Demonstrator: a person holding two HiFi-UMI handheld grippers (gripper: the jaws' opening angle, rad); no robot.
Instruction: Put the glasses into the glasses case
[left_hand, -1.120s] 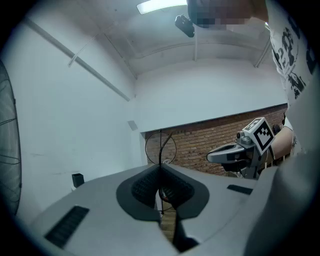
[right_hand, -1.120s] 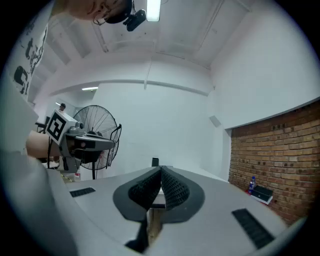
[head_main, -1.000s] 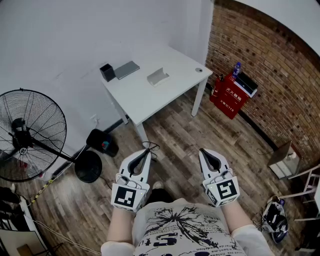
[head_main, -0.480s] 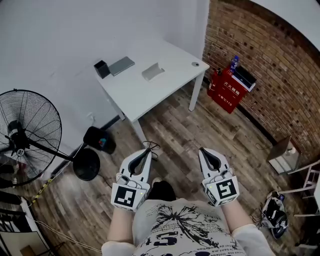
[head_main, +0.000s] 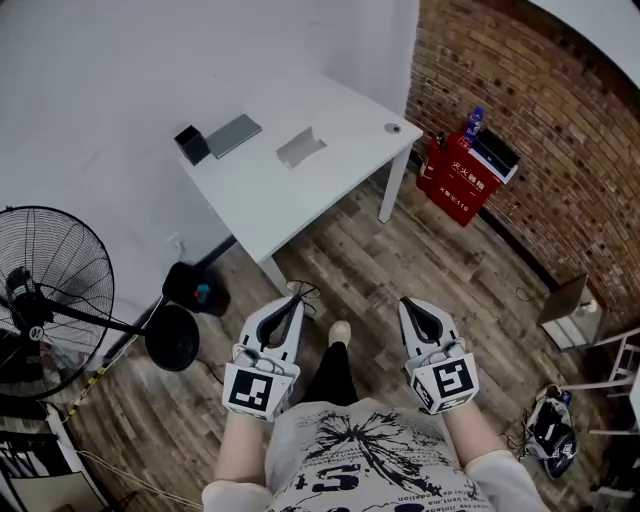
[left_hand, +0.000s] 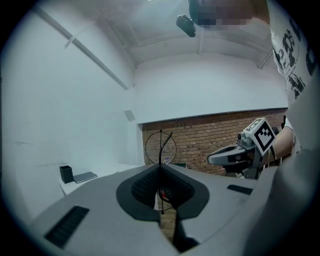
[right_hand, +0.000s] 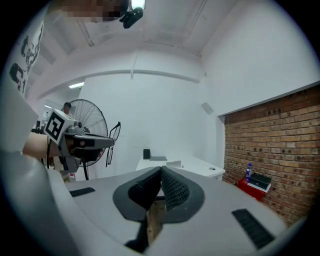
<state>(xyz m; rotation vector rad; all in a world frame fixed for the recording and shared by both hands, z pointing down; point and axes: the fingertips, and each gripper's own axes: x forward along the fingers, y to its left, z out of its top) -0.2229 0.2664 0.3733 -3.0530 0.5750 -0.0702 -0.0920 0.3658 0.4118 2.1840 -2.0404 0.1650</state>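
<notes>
My left gripper (head_main: 291, 300) is shut on thin wire-framed glasses (head_main: 299, 291), which stick up from its tip. In the left gripper view one round lens of the glasses (left_hand: 161, 147) stands above the closed jaws (left_hand: 161, 169). My right gripper (head_main: 415, 305) is shut with nothing in it, and its pads meet at the tip (right_hand: 161, 170). Both grippers hang over the wooden floor, well short of the white table (head_main: 330, 190). A pale open glasses case (head_main: 300, 147) lies near the table's middle, and the right gripper view shows the case (right_hand: 174, 163) small and far off.
On the table stand a dark box (head_main: 187, 143), a flat grey pad (head_main: 234, 135) and a small round thing (head_main: 392, 128). A big floor fan (head_main: 50, 300) stands at the left, a black bag (head_main: 195, 290) beside the table leg. A red cabinet (head_main: 462, 180) stands against the brick wall.
The table and the fan have slid left and down in the head view. A leg and shoe have come into view between the grippers. Both grippers keep their grip and their place in the view.
</notes>
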